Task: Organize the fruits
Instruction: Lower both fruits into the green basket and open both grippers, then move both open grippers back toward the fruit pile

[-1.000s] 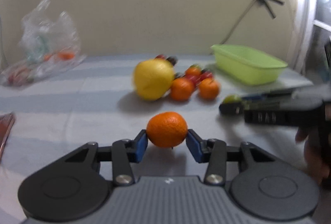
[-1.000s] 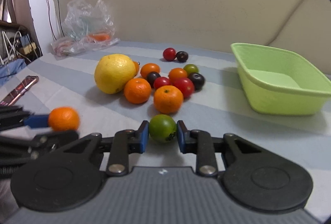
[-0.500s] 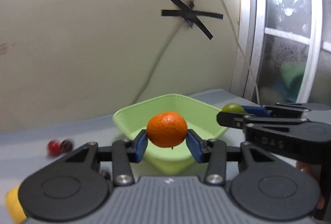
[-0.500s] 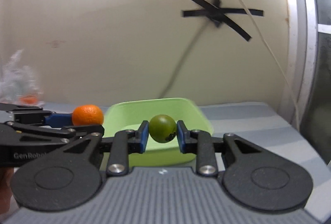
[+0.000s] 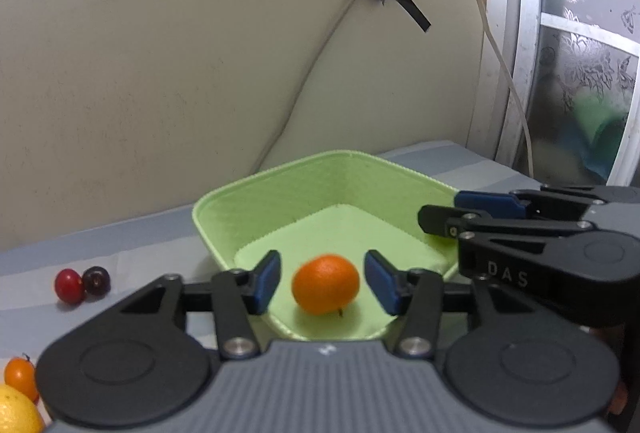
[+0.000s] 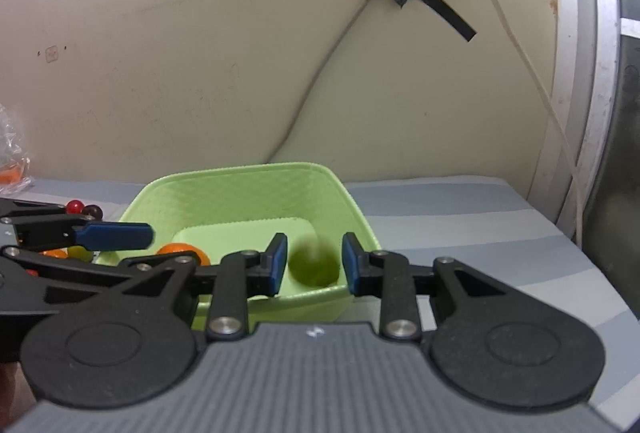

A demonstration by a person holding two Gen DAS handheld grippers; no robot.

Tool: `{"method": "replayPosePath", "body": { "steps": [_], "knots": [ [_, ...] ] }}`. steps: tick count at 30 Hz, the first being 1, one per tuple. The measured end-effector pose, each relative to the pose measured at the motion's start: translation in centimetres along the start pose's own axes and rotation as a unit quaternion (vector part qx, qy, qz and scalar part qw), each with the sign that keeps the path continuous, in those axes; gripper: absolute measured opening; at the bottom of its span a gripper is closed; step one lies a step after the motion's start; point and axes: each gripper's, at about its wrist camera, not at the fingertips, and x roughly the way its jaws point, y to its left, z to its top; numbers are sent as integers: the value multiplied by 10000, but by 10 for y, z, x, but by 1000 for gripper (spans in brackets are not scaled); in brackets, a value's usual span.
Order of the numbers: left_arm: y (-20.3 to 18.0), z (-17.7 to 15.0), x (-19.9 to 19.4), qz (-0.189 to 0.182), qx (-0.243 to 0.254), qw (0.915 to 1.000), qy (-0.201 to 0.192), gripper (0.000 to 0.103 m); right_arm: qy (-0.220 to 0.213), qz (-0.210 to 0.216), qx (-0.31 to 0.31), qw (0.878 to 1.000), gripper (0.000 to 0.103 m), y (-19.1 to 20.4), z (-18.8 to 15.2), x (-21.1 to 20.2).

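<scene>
Since 0.5 s ago: orange (image 5: 325,284) & lime (image 6: 313,263) released into bin (image 5: 280,193) | L gripper (image 5: 323,283), R gripper (image 6: 313,264) jaws apart | risk: fruit bounced out over bin rim if dropped hard.

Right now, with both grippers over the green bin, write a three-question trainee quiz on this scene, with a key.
1. True or false: the left gripper is clamped on the orange mandarin.
2. Which fruit shows between the right gripper's pads, blurred? A) green fruit B) red cherry tomato C) yellow citrus
3. Fill in: both released fruits are seen against the inside of the green ___.

Key:
1. False: the jaws stand open, with gaps on both sides of the mandarin.
2. A, the green fruit.
3. bin.
</scene>
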Motion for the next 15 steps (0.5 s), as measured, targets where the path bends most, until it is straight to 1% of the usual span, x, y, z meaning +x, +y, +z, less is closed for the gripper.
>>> {"method": "replayPosePath", "body": {
  "steps": [1,3,6,9,10,11,12,15],
  "knots": [
    [1,1,-4,7,-21,10000,-43,62,-13,-12,27,10000,34,0,2,-2],
    [5,2,-17,-47,-137,9998,-132,63,-33,3,107,9999,35,-2,3,-7],
    [17,0,-55,-195,-378,9983,-403,63,-215,62,228,9995,35,0,3,-28],
    [40,-16,-102,-441,-751,9944,-605,63,-321,311,343,9984,35,8,-3,-53],
    [51,-27,-121,-443,-883,9928,-681,63,-333,434,371,9978,35,13,-6,-61],
    [62,-38,-138,-403,-991,9914,-757,63,-329,578,408,9969,35,18,-10,-69],
    [76,-52,-157,-281,-1116,9901,-809,63,-291,751,435,9958,35,25,-15,-76],
    [113,-86,-193,269,-1466,9859,-762,63,-77,1202,391,9919,35,49,-30,-86]
  ]
}}
